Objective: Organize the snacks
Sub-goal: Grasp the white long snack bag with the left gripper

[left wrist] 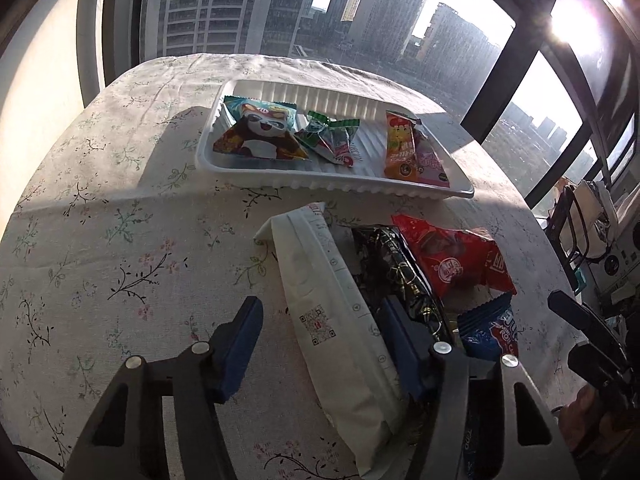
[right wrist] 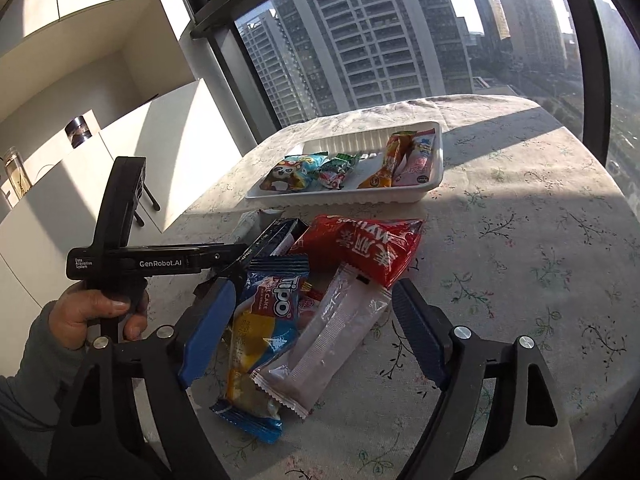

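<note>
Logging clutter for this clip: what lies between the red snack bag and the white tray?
Only bare floral tablecloth separates the red snack bag from the white tray, clearest in the right wrist view.

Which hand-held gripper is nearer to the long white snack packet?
Left. The left hand-held gripper is open with the white packet lying between its fingers. The right hand-held gripper is open over the translucent packet and blue Tipo packet, farther away.
</note>
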Motion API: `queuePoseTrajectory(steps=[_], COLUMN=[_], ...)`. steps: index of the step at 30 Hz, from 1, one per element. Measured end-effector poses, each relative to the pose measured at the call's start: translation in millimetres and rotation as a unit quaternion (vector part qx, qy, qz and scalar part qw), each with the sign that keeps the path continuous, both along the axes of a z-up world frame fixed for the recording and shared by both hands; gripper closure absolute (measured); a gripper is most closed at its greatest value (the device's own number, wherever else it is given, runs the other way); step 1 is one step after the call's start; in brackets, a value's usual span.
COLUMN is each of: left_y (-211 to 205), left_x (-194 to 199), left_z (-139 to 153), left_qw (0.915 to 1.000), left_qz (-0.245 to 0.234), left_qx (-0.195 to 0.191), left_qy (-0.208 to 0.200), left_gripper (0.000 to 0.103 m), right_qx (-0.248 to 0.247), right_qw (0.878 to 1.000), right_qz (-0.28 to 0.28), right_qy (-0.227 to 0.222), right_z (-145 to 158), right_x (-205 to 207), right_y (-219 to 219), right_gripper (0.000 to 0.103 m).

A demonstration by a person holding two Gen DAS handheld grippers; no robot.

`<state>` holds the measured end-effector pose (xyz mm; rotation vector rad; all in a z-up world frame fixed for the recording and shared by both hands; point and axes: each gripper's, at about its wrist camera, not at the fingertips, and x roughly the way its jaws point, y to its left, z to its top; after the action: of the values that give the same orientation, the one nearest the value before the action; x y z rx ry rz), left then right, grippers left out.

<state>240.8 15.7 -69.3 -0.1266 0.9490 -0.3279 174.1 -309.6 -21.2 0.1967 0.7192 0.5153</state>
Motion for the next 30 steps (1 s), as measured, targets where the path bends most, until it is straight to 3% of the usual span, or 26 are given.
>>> queuePoseTrajectory(steps=[2,14,18,23,28,30], left_y=[-0.6,18.2,10.4,3.2,6.3,7.7], left_x=[1.1,3.5,3.1,2.4,-0.8,-3.5], left_z=[-0.6,-8.2,-9.1,-10.0,-10.9,-11.0], left_qw=[1.0,0.9992,0.9983,0.9964,0.9962,0.9964], left_qz=[-0.001,0.035,0.03,0.022,0.023,0.022], left_qx=[0.001,0.019,0.05,0.081,0.083,0.08], left_qy=[0.002,0.011,0.001,-0.011,-0.014,-0.016], left_gripper=[0.047,0.046,0.064,0.068,0.085,0.086], right_qx=[-0.004,-0.008,-0.012,-0.027,-0.035,-0.039], right_qw=[1.0,1.0,1.0,1.0,0.999,0.999], right_qz=[0.003,0.005,0.005,0.008,0.008,0.011], right_qy=[0.002,0.01,0.011,0.01,0.008,0.007], right_z=[-2.1,-11.9,-13.0,-13.8,-13.8,-13.0], right_x=[1.8,3.0,3.2,1.5,-1.9,-4.2], right_y=[2.4,3.4,5.1,9.7,12.9,16.0], right_gripper=[0.026,0.03,0.03,0.033,0.033,0.037])
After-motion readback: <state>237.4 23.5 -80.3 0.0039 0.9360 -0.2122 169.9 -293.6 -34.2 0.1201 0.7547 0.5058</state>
